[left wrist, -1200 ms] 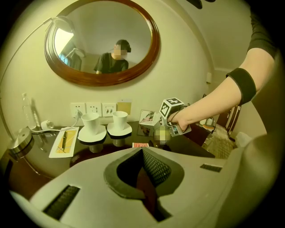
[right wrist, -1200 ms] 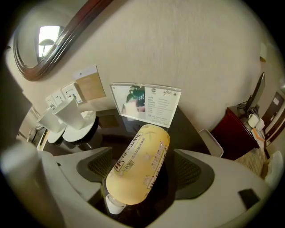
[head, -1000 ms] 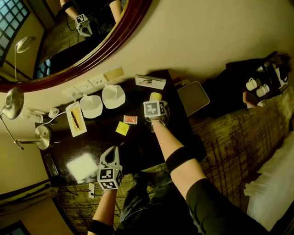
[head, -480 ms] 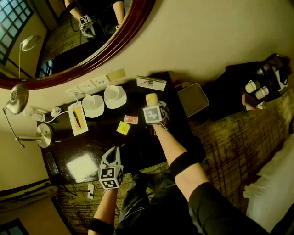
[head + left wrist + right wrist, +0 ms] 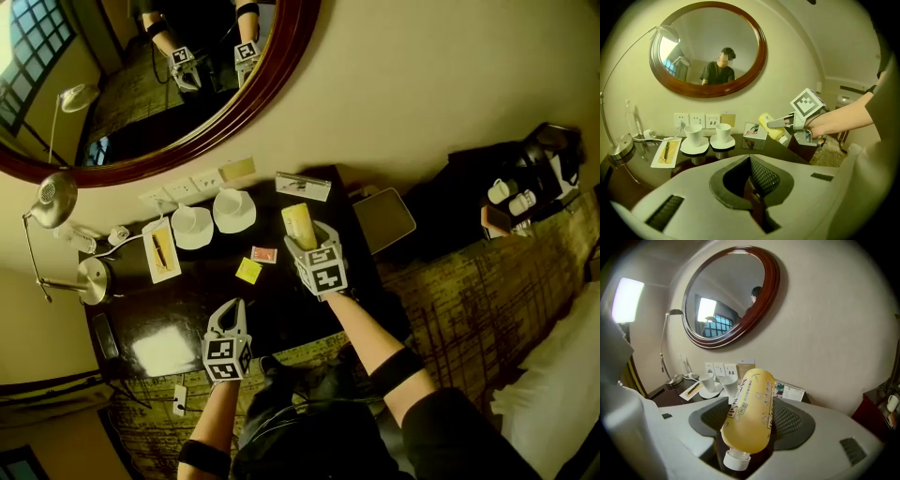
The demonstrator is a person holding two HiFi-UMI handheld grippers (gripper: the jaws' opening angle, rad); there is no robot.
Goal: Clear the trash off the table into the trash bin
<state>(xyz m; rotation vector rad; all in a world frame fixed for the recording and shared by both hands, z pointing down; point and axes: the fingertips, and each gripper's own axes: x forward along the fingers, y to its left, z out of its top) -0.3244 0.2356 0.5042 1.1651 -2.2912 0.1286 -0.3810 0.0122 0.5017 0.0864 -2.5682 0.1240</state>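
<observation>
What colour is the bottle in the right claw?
A yellow plastic bottle with a white cap, clearest in the right gripper view.

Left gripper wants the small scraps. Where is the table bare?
Bare: the near strip between lamp base and yellow note, and the right end in front of the card stand. Crowded: the wall side, with cups and notepad.

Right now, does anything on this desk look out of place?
Two loose scraps lie on the dark table beside the cups: a yellow slip and a small red packet. The yellow bottle hangs above the table in the right gripper, whose jaws have just closed on it, cap toward the hand.
</observation>
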